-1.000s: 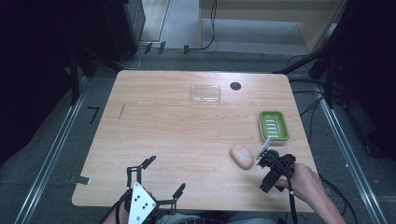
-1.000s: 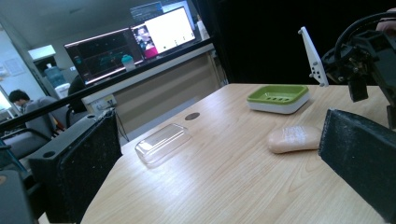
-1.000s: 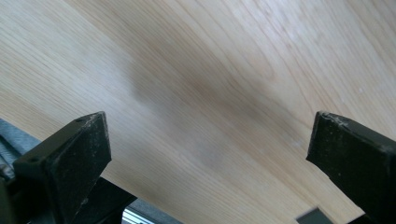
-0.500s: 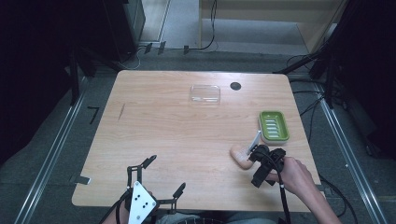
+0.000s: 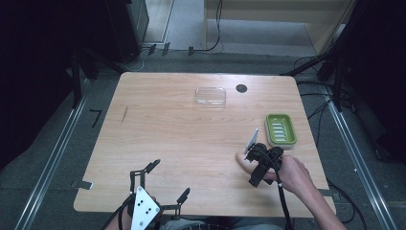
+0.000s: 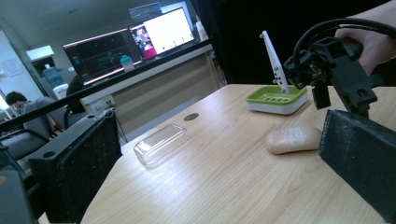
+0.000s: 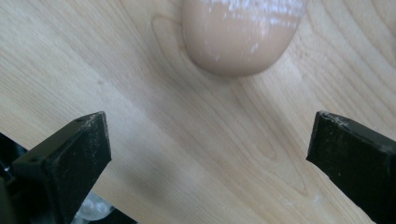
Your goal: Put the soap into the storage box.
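The right gripper [image 5: 256, 160] is held with its 2 jaws spread wide, poised just above the peach-coloured soap bar [image 7: 240, 35], which lies on the wooden table [image 5: 167, 129] near its right edge, just near-left of the green soap dish [image 5: 280, 129]. The left gripper [image 5: 158, 184] is kept wide open at the near edge, holding nothing.

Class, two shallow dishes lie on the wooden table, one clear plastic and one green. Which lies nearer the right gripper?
The green ridged soap dish, set just beyond the right gripper near the table's right edge. The clear plastic dish lies farther off, toward the far edge.
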A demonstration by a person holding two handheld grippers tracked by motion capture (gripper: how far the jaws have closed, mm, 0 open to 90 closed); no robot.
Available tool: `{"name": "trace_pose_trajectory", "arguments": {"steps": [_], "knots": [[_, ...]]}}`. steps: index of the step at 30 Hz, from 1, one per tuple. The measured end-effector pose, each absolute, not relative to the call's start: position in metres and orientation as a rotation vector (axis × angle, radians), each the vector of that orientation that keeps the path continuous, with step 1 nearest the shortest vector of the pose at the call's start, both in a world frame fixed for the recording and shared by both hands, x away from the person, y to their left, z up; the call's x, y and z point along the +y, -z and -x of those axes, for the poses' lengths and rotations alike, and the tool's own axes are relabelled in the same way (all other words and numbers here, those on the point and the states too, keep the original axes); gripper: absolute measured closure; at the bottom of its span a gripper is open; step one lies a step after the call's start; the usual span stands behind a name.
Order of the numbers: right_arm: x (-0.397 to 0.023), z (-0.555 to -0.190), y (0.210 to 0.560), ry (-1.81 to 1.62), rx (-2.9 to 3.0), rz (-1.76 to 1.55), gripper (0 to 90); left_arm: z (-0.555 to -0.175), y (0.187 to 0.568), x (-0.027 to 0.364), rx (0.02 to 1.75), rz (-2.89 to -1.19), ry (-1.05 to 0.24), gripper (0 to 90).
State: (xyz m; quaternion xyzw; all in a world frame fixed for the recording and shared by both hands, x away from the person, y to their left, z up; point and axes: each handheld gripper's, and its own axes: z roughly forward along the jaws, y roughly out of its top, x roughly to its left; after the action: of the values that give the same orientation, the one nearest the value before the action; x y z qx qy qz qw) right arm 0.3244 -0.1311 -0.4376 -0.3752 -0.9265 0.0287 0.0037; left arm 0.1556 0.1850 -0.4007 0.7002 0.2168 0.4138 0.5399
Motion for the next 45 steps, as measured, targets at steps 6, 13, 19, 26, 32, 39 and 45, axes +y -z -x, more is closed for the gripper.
{"name": "trace_pose_trajectory", "arguments": {"steps": [6, 13, 19, 26, 32, 39, 45], "knots": [[-0.125, -0.332, 0.437, -0.076, -2.899, 1.177, 0.0, -0.156, 0.401, 0.185, 0.514, -1.665, -0.984, 0.0], [-0.119, -0.340, 0.437, -0.063, -2.898, 1.172, 0.0, -0.156, 0.401, 0.185, 0.515, -1.665, -0.984, 0.0], [-0.114, -0.347, 0.437, -0.041, -2.904, 1.169, 0.0, -0.156, 0.401, 0.185, 0.513, -1.667, -0.983, 0.0], [-0.107, -0.356, 0.440, -0.031, -2.896, 1.162, 0.0, -0.156, 0.401, 0.185, 0.514, -1.665, -0.982, 0.0], [-0.105, -0.362, 0.443, -0.023, -2.884, 1.183, 0.0, -0.156, 0.401, 0.186, 0.514, -1.664, -0.982, 0.0], [-0.102, -0.371, 0.449, -0.019, -2.873, 1.182, 0.0, -0.156, 0.401, 0.186, 0.515, -1.665, -0.982, 0.0], [-0.099, -0.377, 0.455, -0.014, -2.860, 1.207, 0.0, -0.156, 0.401, 0.186, 0.515, -1.663, -0.982, 0.0]]}}
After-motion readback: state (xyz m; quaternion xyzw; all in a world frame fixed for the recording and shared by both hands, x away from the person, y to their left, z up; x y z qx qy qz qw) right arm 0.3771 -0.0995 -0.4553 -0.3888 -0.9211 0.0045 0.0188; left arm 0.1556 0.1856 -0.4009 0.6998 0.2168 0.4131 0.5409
